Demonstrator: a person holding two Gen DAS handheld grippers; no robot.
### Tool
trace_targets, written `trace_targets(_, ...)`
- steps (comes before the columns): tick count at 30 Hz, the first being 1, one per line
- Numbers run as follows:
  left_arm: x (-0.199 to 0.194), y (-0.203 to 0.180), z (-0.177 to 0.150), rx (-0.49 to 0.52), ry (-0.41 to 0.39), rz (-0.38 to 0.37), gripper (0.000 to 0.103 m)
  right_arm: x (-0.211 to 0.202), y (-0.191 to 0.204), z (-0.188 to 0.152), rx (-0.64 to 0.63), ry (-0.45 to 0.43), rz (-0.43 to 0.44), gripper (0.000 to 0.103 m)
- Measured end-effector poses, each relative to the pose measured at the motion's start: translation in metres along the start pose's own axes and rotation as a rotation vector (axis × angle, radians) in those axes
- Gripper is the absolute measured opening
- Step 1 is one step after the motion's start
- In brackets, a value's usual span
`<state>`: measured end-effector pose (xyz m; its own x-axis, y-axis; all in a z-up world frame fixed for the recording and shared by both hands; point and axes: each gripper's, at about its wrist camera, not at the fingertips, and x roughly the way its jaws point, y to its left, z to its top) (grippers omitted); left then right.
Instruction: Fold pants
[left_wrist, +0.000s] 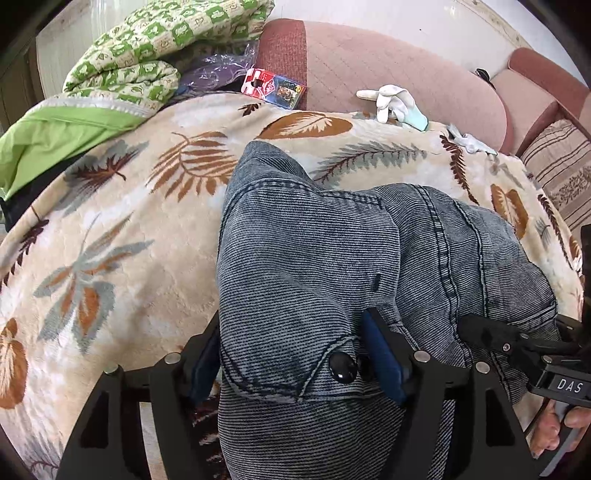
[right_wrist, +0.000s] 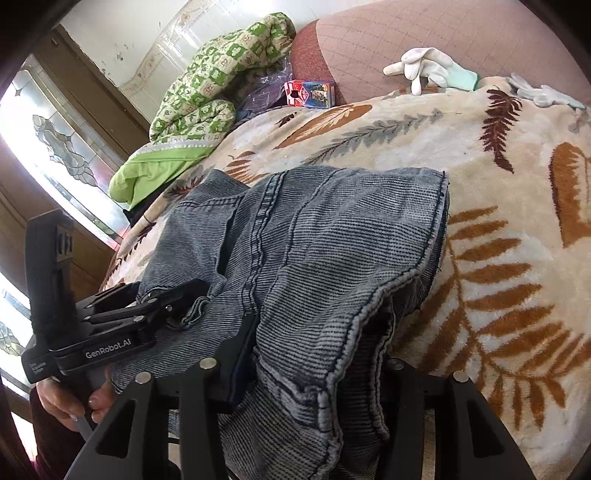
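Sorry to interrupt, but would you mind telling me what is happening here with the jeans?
A person holds a gripper in each hand and is folding grey-blue jeans on a leaf-patterned blanket. The left gripper grips the waistband by the button; the right gripper has the hem end. Both ends sit together, the jeans doubled over.

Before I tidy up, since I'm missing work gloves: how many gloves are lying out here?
2. One white glove lies against the pink backrest at the blanket's far edge; a second glove lies just right of it on the blanket. Others may be hidden under the jeans.
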<state>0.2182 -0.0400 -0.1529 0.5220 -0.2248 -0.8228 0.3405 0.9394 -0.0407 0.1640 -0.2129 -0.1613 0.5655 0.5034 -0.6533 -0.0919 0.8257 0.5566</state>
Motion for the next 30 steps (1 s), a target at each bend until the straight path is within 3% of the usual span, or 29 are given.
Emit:
trace_targets(11,-0.002,-0.010,-0.003,0.079,-0.049,0.078,0.079,-0.001,0.009,-0.001,-0.041,-0.011,-0.080,0.056)
trace_targets(19,-0.003,-0.008,-0.004,0.080,-0.053,0.079,0.079,-0.002,0.025,-0.005,-0.107,-0.039,-0.181,0.058)
trace_targets(30,-0.004,-0.008,-0.006,0.087,-0.060,0.080,0.080,-0.003,0.034,-0.008,-0.150,-0.060,-0.248,0.059)
